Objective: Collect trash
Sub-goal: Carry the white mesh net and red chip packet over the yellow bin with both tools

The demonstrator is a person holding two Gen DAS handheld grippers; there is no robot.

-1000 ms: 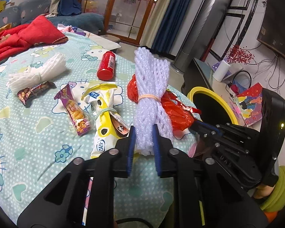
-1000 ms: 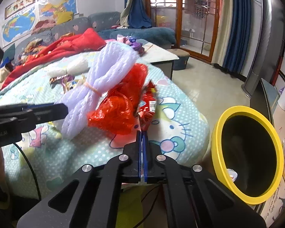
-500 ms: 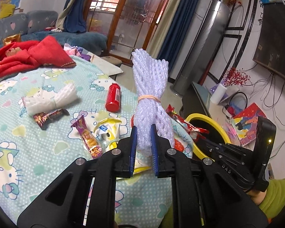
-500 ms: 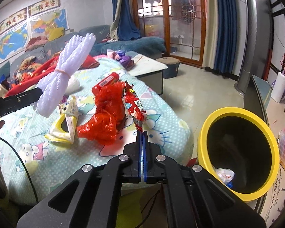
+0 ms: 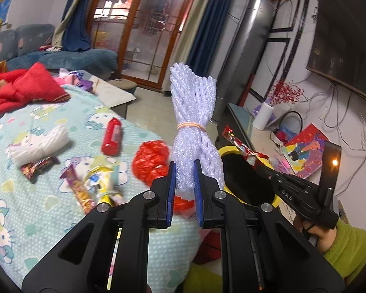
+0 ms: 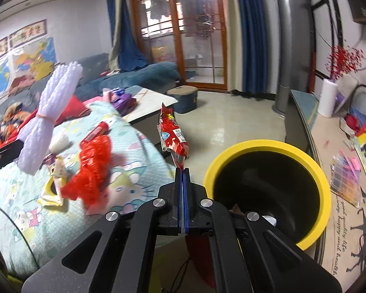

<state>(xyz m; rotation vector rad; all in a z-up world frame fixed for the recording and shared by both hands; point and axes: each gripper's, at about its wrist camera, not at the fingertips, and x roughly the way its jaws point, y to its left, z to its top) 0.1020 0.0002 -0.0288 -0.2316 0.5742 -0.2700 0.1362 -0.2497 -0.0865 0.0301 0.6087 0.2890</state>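
My left gripper (image 5: pixel 184 171) is shut on a white foam net bundle (image 5: pixel 194 119) tied with an orange rubber band, held upright above the table edge; the bundle also shows in the right wrist view (image 6: pixel 48 119). My right gripper (image 6: pixel 183 173) is shut on a red snack wrapper (image 6: pixel 172 134), held in the air just left of the yellow-rimmed black trash bin (image 6: pixel 268 146). The bin (image 5: pixel 231 150) sits behind the bundle in the left wrist view. The wrapper (image 5: pixel 241 147) shows above the bin there.
On the Hello Kitty tablecloth (image 5: pixel 24 195) lie a crumpled red plastic bag (image 5: pixel 151 161), a red can (image 5: pixel 112 136), a white foam net (image 5: pixel 39 144), a yellow wrapper (image 5: pixel 102 185) and other snack wrappers (image 5: pixel 79 190). A low cabinet (image 6: pixel 334 146) with clutter stands right of the bin.
Both grippers have risen and swung toward the bin. The red wrapper has been lifted off the table in the right gripper. The foam bundle stays held in the left.
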